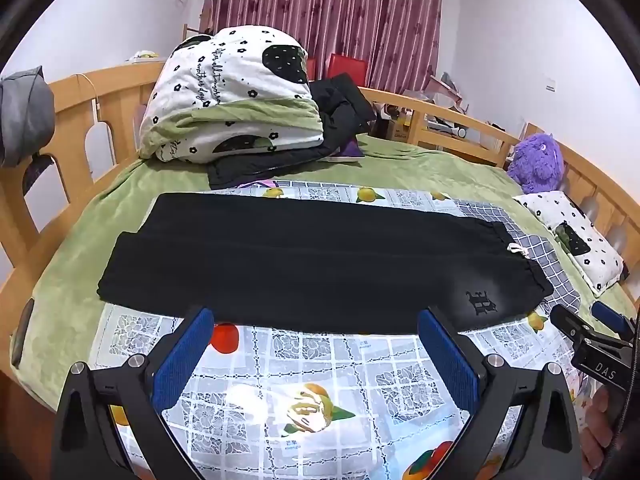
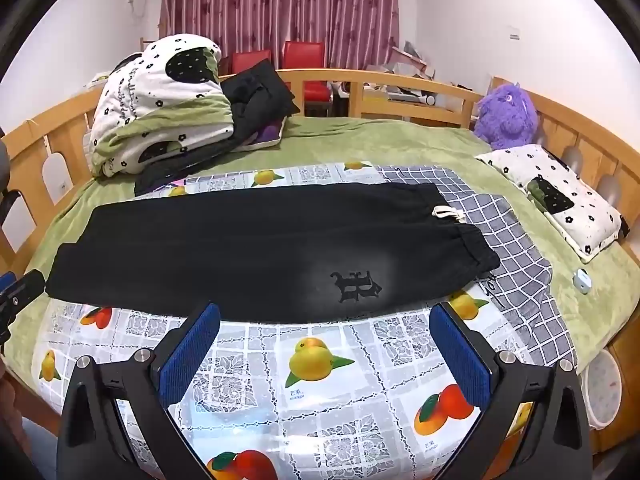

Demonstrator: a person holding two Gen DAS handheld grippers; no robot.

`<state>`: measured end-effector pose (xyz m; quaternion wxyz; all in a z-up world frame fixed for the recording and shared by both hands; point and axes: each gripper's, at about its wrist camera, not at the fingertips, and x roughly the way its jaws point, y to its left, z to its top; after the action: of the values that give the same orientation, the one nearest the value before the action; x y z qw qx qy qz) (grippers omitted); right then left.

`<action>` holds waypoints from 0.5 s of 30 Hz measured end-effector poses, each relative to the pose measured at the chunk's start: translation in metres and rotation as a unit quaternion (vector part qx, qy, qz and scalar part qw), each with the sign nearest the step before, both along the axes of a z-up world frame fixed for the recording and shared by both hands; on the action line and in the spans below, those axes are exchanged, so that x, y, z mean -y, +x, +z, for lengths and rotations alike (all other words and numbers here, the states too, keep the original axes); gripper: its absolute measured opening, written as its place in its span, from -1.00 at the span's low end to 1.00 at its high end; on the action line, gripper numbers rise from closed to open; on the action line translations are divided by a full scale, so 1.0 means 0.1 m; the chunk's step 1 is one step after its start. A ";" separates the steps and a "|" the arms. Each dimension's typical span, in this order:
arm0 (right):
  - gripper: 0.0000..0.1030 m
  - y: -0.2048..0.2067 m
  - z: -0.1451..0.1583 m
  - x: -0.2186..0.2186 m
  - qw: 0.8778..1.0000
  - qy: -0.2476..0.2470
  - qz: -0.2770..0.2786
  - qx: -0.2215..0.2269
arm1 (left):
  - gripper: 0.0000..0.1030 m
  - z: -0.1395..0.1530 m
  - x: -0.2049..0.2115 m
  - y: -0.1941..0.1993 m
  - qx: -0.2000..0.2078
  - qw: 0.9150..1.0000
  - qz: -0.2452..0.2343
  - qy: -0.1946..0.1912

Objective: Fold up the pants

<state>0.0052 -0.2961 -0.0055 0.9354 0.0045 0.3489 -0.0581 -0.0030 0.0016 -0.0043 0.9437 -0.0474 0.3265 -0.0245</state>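
Black pants [image 1: 304, 260] lie flat across the bed on a fruit-print plastic sheet [image 1: 320, 368], legs to the left, waistband with a white drawstring [image 1: 518, 249] to the right. They also show in the right wrist view [image 2: 248, 248], with a dark emblem [image 2: 356, 286] near the waist. My left gripper [image 1: 316, 328] is open and empty, hovering just before the pants' near edge. My right gripper [image 2: 326, 320] is open and empty, before the near edge by the emblem. It also shows at the right edge of the left wrist view [image 1: 592, 324].
A folded floral quilt [image 1: 232, 92] and a black jacket [image 1: 340, 120] sit at the far left of the bed. A purple plush toy [image 2: 506, 116] and a floral pillow [image 2: 560, 200] lie at the right. A checked cloth [image 2: 508, 240] lies under the waistband. Wooden rails [image 1: 440, 112] surround the bed.
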 end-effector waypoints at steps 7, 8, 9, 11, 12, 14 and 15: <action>0.99 0.00 0.00 -0.01 1.000 0.001 0.000 -0.001 | 0.99 -0.01 -0.02 -0.01 0.000 1.000 0.000 -0.006; 0.99 -0.01 0.01 0.00 1.000 0.001 0.000 -0.002 | 0.99 -0.02 -0.02 -0.01 -0.001 1.000 -0.001 -0.006; 0.99 -0.01 0.01 0.01 1.000 0.002 -0.001 -0.002 | 0.99 -0.01 -0.01 -0.01 0.000 1.000 -0.001 -0.005; 0.99 -0.03 0.01 -0.01 1.000 0.006 -0.002 0.001 | 0.99 -0.01 -0.02 -0.01 0.002 1.000 -0.001 -0.005; 0.99 -0.04 0.03 -0.01 1.000 0.007 -0.002 0.002 | 0.99 -0.01 -0.01 -0.02 0.002 1.000 -0.001 -0.005; 0.99 -0.04 0.03 0.02 1.000 0.006 -0.002 0.005 | 0.99 -0.01 -0.01 -0.02 0.001 1.000 0.000 -0.006; 0.99 -0.05 0.04 0.02 1.000 0.005 -0.002 0.005 | 0.99 -0.02 -0.01 -0.02 0.001 1.000 0.000 -0.007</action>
<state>0.0001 -0.2983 -0.0018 0.9370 0.0104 0.3445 -0.0577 -0.0053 0.0031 -0.0060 0.9436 -0.0535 0.3256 -0.0271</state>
